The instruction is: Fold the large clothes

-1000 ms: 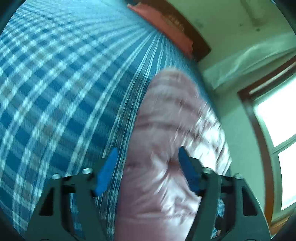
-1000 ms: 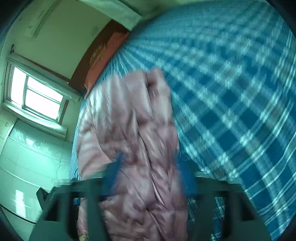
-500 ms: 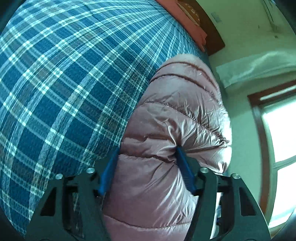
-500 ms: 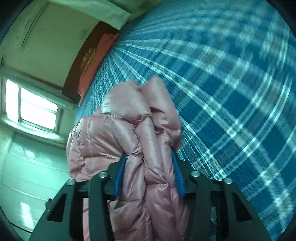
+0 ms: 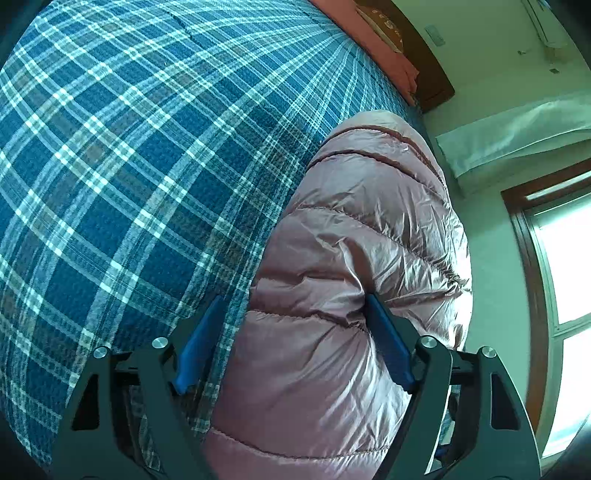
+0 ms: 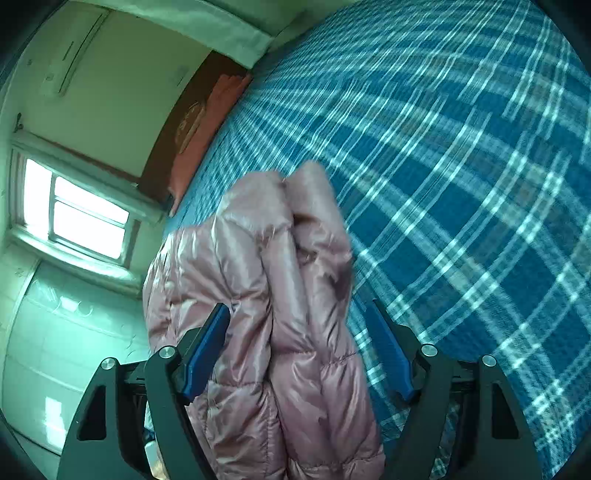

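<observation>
A pink quilted down jacket [image 5: 362,229] lies in a long bundle on a bed with a blue plaid cover [image 5: 129,155]. In the left wrist view my left gripper [image 5: 293,299] straddles the near end of the jacket. Its jaws are opening: the right pad [image 5: 388,343] rests against the fabric, while the left one stands clear over the plaid. In the right wrist view the jacket [image 6: 280,280] shows as bunched folds between the opening jaws of my right gripper [image 6: 297,304]. Neither of its blue pads [image 6: 388,350] presses the fabric.
A dark wooden headboard [image 5: 413,48] with a reddish pillow [image 5: 373,33] stands at the far end of the bed. The jacket lies along the bed's edge, beside a wall with a bright window [image 6: 85,218]. Plaid cover [image 6: 461,184] spreads wide on the other side.
Both grippers squeezed the jacket half a second ago and have since spread their jaws wide, letting the fabric go. The jacket now rests lower on the bed.
</observation>
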A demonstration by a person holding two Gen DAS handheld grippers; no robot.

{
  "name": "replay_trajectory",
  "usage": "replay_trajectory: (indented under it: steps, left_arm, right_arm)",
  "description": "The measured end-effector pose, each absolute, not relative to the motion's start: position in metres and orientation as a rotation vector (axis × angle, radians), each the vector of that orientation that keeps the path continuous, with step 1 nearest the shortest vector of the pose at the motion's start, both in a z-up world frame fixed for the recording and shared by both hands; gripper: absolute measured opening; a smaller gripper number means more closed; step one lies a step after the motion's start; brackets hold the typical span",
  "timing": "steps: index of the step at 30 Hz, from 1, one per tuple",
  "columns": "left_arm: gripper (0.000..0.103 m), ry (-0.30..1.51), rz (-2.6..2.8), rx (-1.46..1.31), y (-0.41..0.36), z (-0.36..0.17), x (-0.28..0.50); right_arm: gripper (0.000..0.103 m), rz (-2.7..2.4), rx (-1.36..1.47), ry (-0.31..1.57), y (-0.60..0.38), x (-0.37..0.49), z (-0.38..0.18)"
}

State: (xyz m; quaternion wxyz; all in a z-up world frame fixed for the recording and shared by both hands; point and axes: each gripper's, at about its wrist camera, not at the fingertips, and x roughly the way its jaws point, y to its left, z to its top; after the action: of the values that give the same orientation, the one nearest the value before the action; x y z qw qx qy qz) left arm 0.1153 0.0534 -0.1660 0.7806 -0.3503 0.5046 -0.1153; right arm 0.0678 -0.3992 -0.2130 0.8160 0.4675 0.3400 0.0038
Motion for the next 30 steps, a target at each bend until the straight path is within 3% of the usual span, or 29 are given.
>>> replay_trajectory:
  steps: [13, 30]
  left_arm:
    - [0.082, 1.089, -0.310, -0.765, 0.051, -0.171, 0.118]
    - [0.085, 1.135, -0.374, -0.808, 0.055, -0.176, 0.112]
  right_arm:
    - [0.076, 0.029, 1.030, 0.634, -0.400, 0.021, -0.206]
    - [0.081, 0.209, 1.134, 0.702, -0.387, 0.027, -0.228]
